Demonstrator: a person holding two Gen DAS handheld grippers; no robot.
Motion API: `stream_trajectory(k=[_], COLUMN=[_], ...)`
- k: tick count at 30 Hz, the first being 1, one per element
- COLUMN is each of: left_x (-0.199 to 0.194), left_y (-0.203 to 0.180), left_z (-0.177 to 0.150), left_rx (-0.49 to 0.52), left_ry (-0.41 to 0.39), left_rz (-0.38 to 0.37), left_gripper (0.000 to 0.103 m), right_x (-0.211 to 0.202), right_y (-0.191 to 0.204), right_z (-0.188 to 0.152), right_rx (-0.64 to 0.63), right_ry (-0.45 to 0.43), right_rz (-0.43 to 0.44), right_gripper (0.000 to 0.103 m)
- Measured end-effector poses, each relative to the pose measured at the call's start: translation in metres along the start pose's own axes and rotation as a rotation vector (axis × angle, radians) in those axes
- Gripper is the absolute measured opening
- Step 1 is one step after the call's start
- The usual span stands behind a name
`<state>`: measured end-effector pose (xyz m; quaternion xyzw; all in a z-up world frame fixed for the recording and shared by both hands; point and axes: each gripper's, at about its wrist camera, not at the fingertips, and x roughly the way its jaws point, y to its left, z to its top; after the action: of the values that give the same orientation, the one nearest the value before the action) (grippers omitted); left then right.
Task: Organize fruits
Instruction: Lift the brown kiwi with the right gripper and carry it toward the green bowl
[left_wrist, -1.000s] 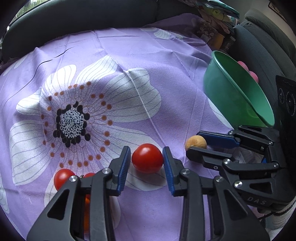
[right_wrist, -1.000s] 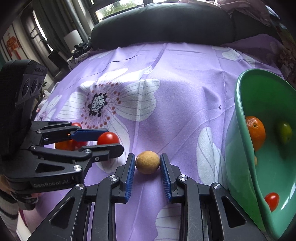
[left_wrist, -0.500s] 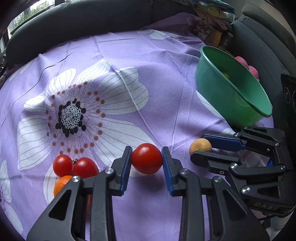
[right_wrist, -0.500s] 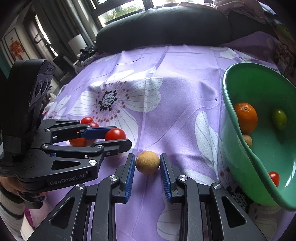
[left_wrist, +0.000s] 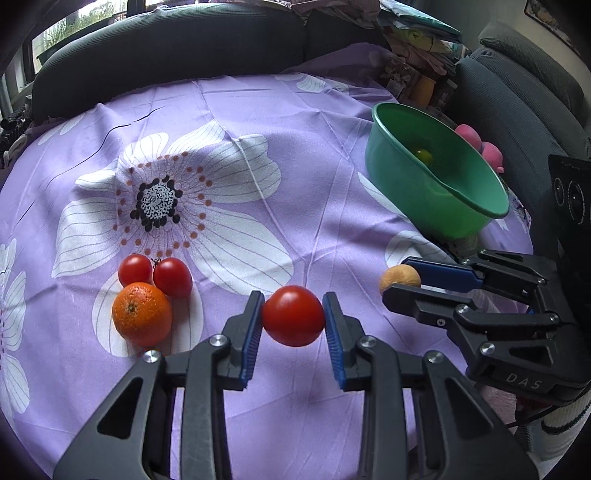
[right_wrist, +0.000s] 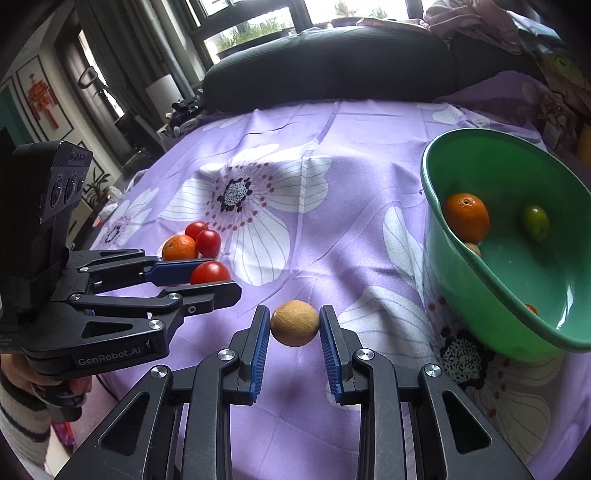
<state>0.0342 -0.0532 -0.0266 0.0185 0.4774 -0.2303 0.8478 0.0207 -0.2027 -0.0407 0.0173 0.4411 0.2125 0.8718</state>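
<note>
left gripper (left_wrist: 293, 325) clamped a tomato (left_wrist: 293, 315); right gripper (right_wrist: 294, 334) pinched a tan fruit (right_wrist: 294, 322), perhaps a longan; both lifted, likely for the green bowl (right_wrist: 476, 280)

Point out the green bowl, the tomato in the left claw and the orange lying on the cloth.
green bowl (right_wrist: 476, 288), right wrist view, on its near outer wall.
tomato (left_wrist: 293, 315), left wrist view, on its front face.
orange (left_wrist: 142, 314), left wrist view, on its peel.
</note>
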Motion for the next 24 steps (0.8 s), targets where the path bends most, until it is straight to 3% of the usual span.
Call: stream_trajectory(k=[24], left_x=[-0.040], left_y=[-0.016], left_z=[-0.016], left_rx=[-0.040], left_ry=[-0.079], left_rz=[-0.017], left_gripper=[0.032], right_x=[-0.040], right_y=[0.024], right_z=[-0.006], right_rx=[-0.037], right_ry=[-0.083], right_rz=[0.016], right_gripper=[0.030])
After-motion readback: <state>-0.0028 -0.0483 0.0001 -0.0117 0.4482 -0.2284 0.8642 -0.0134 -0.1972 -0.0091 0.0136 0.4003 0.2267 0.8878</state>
